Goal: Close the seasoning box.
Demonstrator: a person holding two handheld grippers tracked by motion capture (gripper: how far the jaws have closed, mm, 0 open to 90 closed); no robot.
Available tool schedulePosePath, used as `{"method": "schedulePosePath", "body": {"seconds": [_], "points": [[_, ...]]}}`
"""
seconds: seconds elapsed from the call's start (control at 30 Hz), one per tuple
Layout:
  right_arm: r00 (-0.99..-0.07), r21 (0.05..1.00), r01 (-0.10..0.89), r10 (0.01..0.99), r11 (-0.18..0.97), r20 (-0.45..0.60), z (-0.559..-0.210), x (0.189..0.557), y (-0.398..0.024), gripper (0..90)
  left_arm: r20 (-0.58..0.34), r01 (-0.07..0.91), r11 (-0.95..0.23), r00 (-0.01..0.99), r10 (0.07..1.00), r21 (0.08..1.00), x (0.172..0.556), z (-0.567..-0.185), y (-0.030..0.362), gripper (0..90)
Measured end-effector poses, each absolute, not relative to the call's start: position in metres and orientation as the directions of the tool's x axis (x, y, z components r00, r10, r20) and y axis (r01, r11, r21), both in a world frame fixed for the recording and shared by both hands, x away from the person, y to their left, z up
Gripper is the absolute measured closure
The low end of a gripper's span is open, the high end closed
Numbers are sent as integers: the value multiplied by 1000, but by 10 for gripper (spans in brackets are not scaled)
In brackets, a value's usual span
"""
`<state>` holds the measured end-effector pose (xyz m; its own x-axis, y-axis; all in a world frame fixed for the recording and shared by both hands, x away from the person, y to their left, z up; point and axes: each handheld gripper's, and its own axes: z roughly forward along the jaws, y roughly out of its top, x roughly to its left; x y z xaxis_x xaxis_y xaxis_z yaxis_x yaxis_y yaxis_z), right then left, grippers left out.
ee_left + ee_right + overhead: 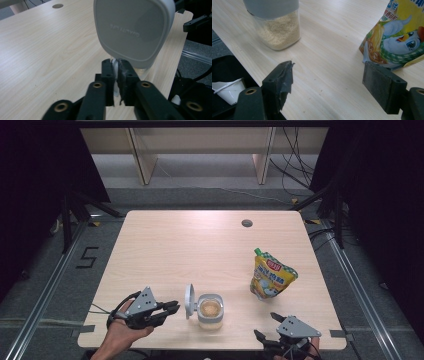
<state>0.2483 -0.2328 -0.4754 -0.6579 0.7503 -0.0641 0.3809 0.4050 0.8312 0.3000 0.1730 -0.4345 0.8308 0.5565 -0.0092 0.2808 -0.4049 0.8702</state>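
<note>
Overhead first: left tool sits at the near left of the counter, pointing right at the raised grey lid of a clear jar of tan granules; right tool rests at the near right edge, and a yellow stand-up pouch with a green cap stands beyond it, right of the jar. Left gripper view: jaws nearly together, pinching a thin pale tab at the bottom edge of the upright lid, so this tool is clamped on the lid. Right gripper view: jaws stand wide apart, nothing between them, jar upper left, pouch upper right, bare counter ahead.
</note>
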Motion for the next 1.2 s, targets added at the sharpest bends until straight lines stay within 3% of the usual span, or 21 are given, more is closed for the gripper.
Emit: {"method": "schedulePosePath", "body": {"seconds": [0.1, 0.83, 0.87, 1.03, 1.2], "points": [[-662, 832, 381, 747, 403, -59, -475, 249, -233, 254, 5, 266, -407, 832, 554, 874, 300, -432, 167, 889], [-668, 833, 373, 742, 407, -63, -477, 251, -233, 256, 1, 252, -411, 851, 525, 876, 304, -424, 149, 890], [-671, 831, 386, 740, 401, -45, -477, 250, -232, 256, 74, 185, -444, 860, 504, 877, 309, -422, 150, 890], [-672, 826, 389, 739, 409, -50, -477, 250, -232, 257, 24, 242, -423, 847, 532, 873, 306, -422, 146, 890], [-665, 822, 398, 746, 408, -48, -478, 249, -231, 257, 31, 230, -440, 859, 511, 868, 307, -421, 141, 889]]}}
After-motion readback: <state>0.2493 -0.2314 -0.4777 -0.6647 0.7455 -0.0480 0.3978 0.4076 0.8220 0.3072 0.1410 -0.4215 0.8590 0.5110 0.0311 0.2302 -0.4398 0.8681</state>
